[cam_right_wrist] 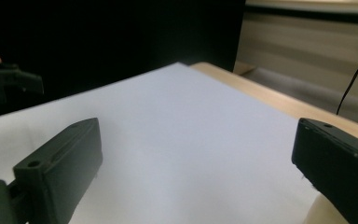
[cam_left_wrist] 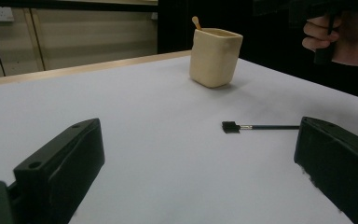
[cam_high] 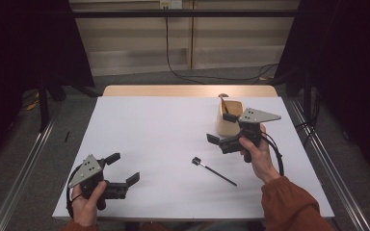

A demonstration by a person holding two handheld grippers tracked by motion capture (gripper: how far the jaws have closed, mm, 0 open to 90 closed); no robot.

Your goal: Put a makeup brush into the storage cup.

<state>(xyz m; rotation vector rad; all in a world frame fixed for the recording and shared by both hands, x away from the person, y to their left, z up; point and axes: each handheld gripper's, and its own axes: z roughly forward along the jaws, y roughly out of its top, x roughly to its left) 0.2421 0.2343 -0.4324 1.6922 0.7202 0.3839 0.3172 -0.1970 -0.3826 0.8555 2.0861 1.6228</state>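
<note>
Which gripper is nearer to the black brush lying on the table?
Right. The right gripper hovers just beyond the black brush, beside the beige cup. The left gripper sits farther off, toward the near left corner.

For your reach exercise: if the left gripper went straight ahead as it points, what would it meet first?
Probably the thin black brush lying on the white table, just ahead between the left gripper's open jaws; depth is uncertain.

High view overlooks the table [cam_high: 144,130]; both low claw cameras share its white top.
</note>
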